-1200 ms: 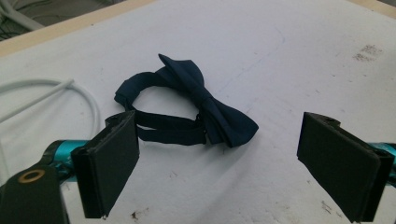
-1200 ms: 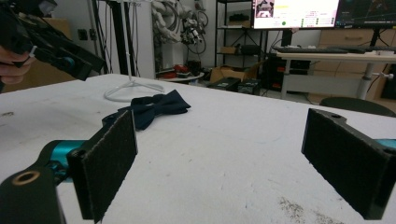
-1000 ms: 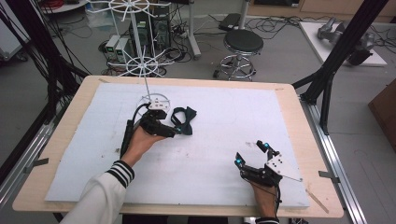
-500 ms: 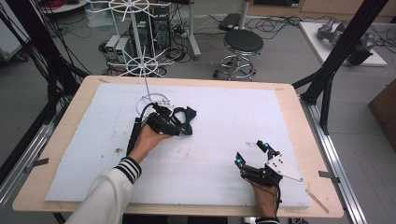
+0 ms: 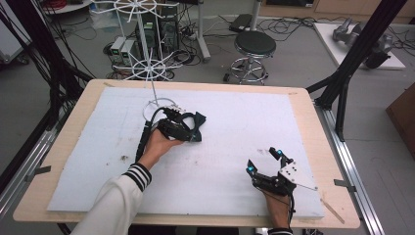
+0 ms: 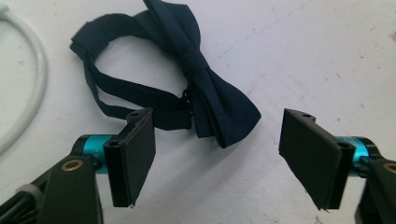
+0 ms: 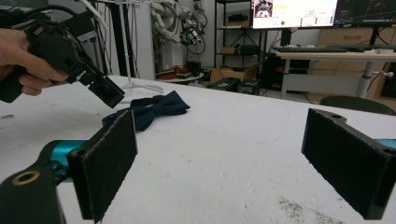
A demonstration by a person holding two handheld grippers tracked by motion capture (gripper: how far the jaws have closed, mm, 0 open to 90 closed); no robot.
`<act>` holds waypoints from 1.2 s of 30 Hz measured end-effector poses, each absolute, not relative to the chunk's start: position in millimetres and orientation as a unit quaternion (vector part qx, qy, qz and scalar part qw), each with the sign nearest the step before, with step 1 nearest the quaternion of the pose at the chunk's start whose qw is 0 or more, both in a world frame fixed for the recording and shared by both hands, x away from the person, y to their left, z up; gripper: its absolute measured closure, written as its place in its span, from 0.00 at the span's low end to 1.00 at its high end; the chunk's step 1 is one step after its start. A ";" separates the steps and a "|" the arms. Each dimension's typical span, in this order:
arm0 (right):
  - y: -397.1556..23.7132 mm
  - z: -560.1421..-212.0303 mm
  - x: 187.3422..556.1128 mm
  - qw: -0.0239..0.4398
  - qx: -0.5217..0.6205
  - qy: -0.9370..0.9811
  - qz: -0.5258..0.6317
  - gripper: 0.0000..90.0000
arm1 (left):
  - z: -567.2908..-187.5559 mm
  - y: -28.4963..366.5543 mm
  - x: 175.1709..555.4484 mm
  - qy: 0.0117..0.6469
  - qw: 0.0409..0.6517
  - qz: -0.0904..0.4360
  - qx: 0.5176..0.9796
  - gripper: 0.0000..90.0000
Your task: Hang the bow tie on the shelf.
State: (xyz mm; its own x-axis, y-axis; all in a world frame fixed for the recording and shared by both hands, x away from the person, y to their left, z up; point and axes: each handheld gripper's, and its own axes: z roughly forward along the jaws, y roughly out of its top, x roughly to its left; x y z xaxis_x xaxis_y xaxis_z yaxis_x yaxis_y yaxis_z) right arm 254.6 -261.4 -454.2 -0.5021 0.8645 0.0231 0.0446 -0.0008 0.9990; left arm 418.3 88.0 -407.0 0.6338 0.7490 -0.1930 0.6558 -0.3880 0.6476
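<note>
Left gripper view is showing my left gripper [image 6: 219, 163] with its jaws spread wide, nothing between them yet. A dark navy bow tie [image 6: 210, 88] is lying on the white table sheet [image 6: 317, 56] just ahead of the jaws: its knot and lower wing are sitting in front of the gap, nearer my left jaw, and its strap [image 6: 121, 88] is looping away beyond that jaw's tip. I cannot tell whether that jaw is touching the strap. A white hoop [image 6: 32, 88], part of a wire stand, is curving past on the far left.

From the high view, my left hand [image 5: 159, 142] is holding this gripper [image 5: 183, 129] right at the bow tie [image 5: 198, 125], while my right gripper [image 5: 266, 164] is resting well apart near the table's near edge, jaws also gaping and empty.

Right gripper view is showing the bow tie [image 7: 159, 107] far beyond my right jaws, with the left gripper [image 7: 100, 86] hanging just over it.
</note>
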 end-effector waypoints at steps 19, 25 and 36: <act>-261.5 -454.3 254.3 0.338 0.368 0.620 0.605 0.11 | -415.1 81.0 421.1 0.441 0.328 0.038 0.835 0.39; -262.2 -454.3 254.5 0.335 0.371 0.617 0.608 0.11 | -415.9 77.6 421.9 0.450 0.326 0.039 0.830 0.43; -261.9 -454.3 254.2 0.334 0.371 0.618 0.607 0.11 | -419.7 72.1 424.8 0.457 0.324 0.034 0.828 0.56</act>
